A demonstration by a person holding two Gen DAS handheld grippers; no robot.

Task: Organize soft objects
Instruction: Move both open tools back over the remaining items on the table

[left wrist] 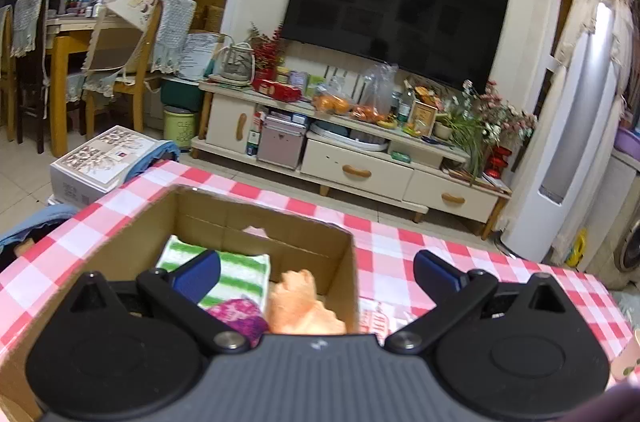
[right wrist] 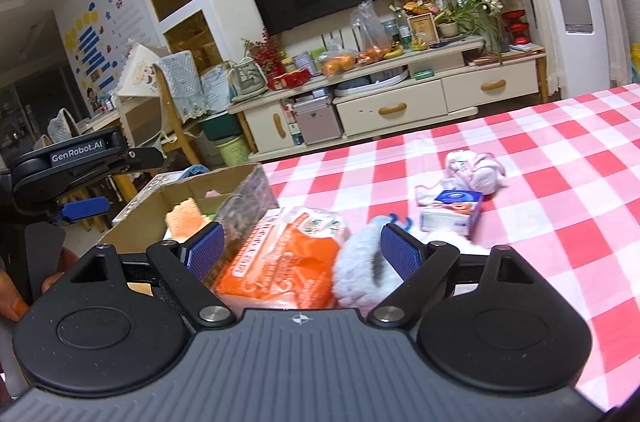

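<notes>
The left gripper (left wrist: 316, 272) is hovering spread over the cardboard box (left wrist: 132, 234), where a green striped cloth (left wrist: 240, 276), a magenta cloth (left wrist: 240, 316) and an orange plush (left wrist: 300, 302) are lying. The right gripper (right wrist: 302, 248) is gaping empty above an orange packet (right wrist: 288, 262) and grey fluffy item (right wrist: 360, 262); farther on, a tissue pack (right wrist: 452, 214) and white bundle (right wrist: 476, 170) are resting on the checkered tablecloth (right wrist: 560, 190).

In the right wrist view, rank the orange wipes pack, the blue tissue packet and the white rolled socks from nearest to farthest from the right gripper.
1. Orange wipes pack: between the open fingers of the right gripper, left of centre.
2. Blue tissue packet: farther out on the checked cloth, to the right.
3. White rolled socks: just behind the packet, farthest.
</notes>
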